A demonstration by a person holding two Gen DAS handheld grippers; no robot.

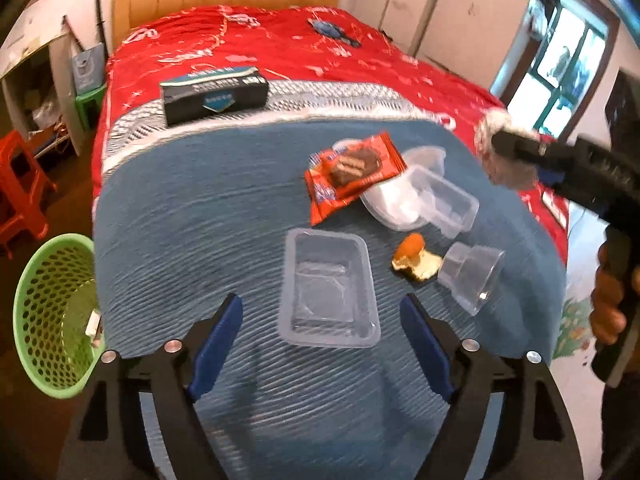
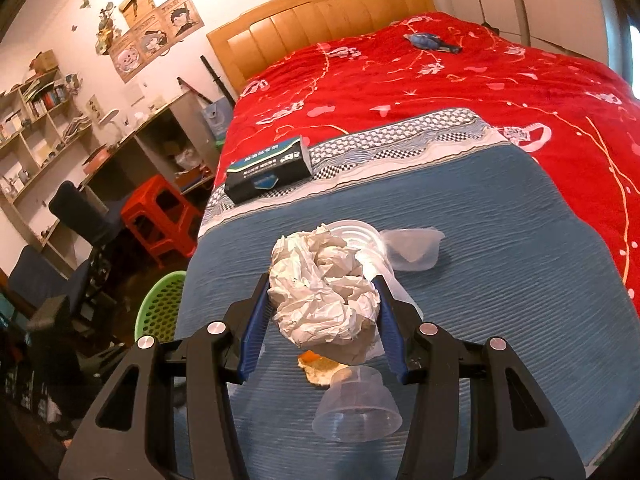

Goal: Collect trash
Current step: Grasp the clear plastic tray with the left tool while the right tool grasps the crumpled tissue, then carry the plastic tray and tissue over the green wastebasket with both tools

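My right gripper [image 2: 323,292] is shut on a crumpled white paper ball [image 2: 320,292] and holds it above the blue blanket; it also shows in the left wrist view [image 1: 504,148]. My left gripper [image 1: 322,312] is open just above a clear plastic tray [image 1: 328,288]. Past it lie a red snack wrapper [image 1: 352,176], clear plastic containers [image 1: 432,192], an orange peel [image 1: 416,258] and a clear cup [image 1: 472,276]. The peel [image 2: 320,368] and cup [image 2: 356,408] lie under the paper ball. A green mesh basket [image 1: 52,312] stands on the floor left of the bed.
A dark box [image 1: 214,94] lies on the red bedspread [image 1: 320,60], with a small blue object [image 1: 332,30] farther back. Red stools [image 2: 160,212], a desk and shelves [image 2: 44,120] stand left of the bed. The basket [image 2: 160,308] shows at the bed's left edge.
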